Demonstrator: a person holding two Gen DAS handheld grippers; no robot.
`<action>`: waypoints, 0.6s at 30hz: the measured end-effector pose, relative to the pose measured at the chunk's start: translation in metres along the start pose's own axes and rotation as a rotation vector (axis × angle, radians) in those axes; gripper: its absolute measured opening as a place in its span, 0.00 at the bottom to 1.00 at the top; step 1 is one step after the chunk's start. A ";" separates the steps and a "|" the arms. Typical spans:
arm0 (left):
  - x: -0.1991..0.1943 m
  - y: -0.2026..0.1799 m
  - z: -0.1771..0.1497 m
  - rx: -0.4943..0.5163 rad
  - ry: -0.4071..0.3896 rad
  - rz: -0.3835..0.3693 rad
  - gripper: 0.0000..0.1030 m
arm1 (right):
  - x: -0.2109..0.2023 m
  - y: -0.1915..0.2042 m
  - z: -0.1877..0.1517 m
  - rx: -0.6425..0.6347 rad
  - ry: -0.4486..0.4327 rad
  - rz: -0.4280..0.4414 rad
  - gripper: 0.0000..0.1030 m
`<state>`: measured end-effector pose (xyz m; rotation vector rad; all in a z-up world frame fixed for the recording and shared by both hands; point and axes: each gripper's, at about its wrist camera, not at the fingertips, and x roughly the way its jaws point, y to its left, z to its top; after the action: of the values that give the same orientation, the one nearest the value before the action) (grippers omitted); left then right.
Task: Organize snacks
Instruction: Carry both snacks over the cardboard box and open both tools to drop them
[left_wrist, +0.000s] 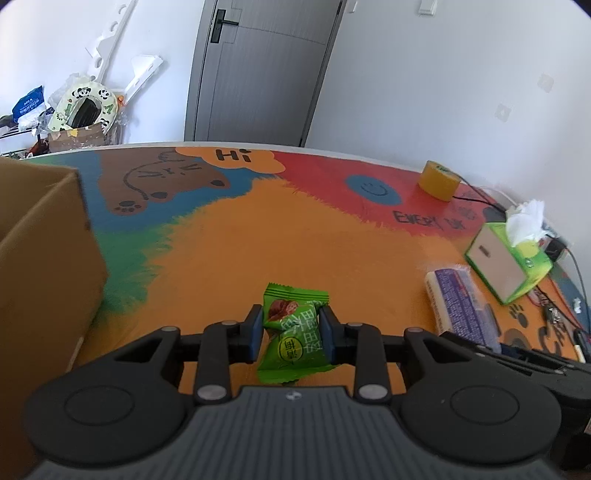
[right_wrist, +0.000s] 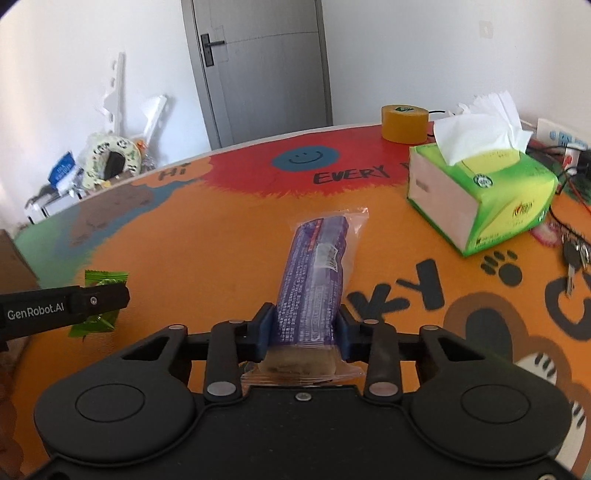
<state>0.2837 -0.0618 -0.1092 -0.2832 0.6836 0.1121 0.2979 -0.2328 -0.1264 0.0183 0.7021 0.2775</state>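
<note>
My left gripper (left_wrist: 291, 332) is shut on a green snack packet (left_wrist: 293, 328), held just above the orange part of the table mat; the packet also shows in the right wrist view (right_wrist: 99, 280) behind the left gripper's finger (right_wrist: 99, 299). My right gripper (right_wrist: 306, 332) is shut on a long purple snack packet (right_wrist: 314, 280) that points away over the mat; it also shows in the left wrist view (left_wrist: 458, 306). A brown cardboard box (left_wrist: 40, 266) stands to the left of the left gripper.
A green tissue box (right_wrist: 484, 195) stands at the right, with a yellow tape roll (right_wrist: 404, 123) behind it. Keys (right_wrist: 574, 258) and cables lie at the right edge. The colourful mat (left_wrist: 295, 236) covers the table. A grey door and clutter stand beyond.
</note>
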 end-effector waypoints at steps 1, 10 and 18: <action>-0.005 0.001 -0.002 -0.001 -0.005 -0.005 0.30 | -0.004 0.001 -0.003 0.005 -0.006 0.010 0.34; -0.050 0.006 -0.015 0.000 -0.068 -0.043 0.30 | -0.050 0.009 -0.016 0.067 -0.088 0.094 0.33; -0.091 0.011 -0.023 -0.004 -0.130 -0.075 0.30 | -0.090 0.012 -0.022 0.111 -0.160 0.141 0.33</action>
<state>0.1969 -0.0589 -0.0706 -0.3022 0.5428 0.0601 0.2157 -0.2458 -0.0846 0.1942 0.5569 0.3674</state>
